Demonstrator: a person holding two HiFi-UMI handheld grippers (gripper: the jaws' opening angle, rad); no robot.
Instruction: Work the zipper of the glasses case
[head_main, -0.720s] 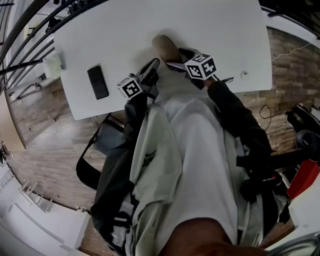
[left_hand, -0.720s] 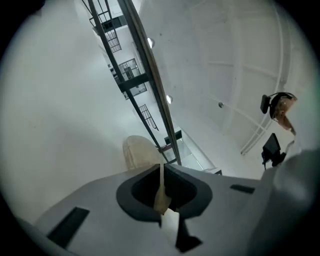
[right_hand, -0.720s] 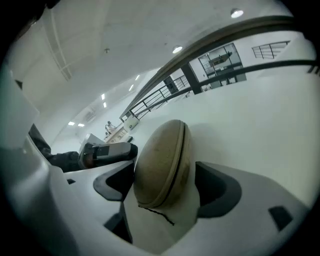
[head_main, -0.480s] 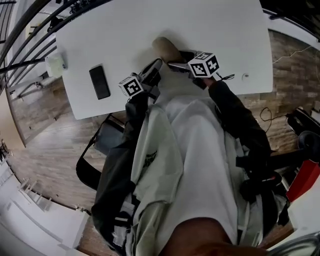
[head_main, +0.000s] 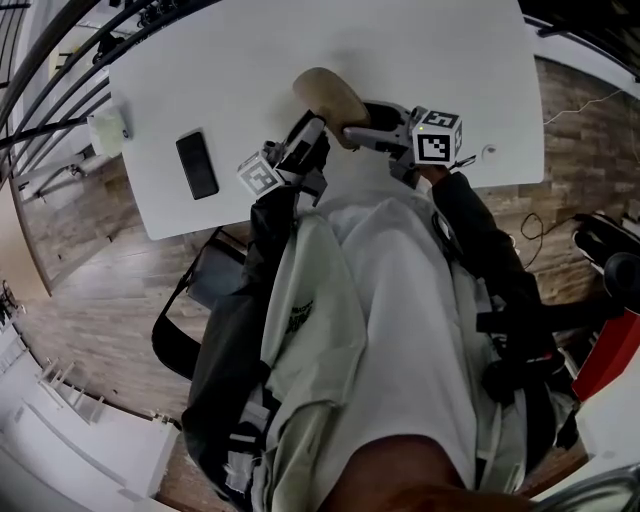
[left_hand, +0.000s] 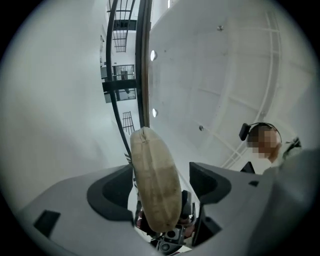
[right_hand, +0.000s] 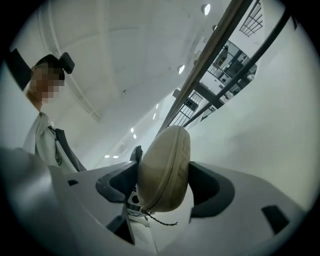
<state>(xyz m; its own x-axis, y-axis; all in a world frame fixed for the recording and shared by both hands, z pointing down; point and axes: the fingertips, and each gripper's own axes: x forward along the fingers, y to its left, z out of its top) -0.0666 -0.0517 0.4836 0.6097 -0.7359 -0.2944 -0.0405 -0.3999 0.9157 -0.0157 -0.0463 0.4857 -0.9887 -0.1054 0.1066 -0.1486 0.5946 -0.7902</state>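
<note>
The tan oval glasses case (head_main: 325, 95) is held up off the white table (head_main: 400, 50), near its front edge. My right gripper (head_main: 368, 132) is shut on it: in the right gripper view both pads press the case (right_hand: 167, 165), and a dark zipper cord (right_hand: 161, 220) hangs below. My left gripper (head_main: 305, 138) is at the case's left. In the left gripper view the case (left_hand: 155, 180) stands edge-on between the jaws of the left gripper (left_hand: 161, 187), which are wide open with a gap on the right side.
A black phone (head_main: 195, 165) lies on the table's left part, and a small pale box (head_main: 108, 128) sits at the left edge. A small round item (head_main: 489, 150) is at the front right. A dark bag (head_main: 215, 275) rests on the wooden floor below.
The case has risen and tipped up from the table, so more of it shows. My right gripper has swung to the right and turned; the left one has barely shifted.
</note>
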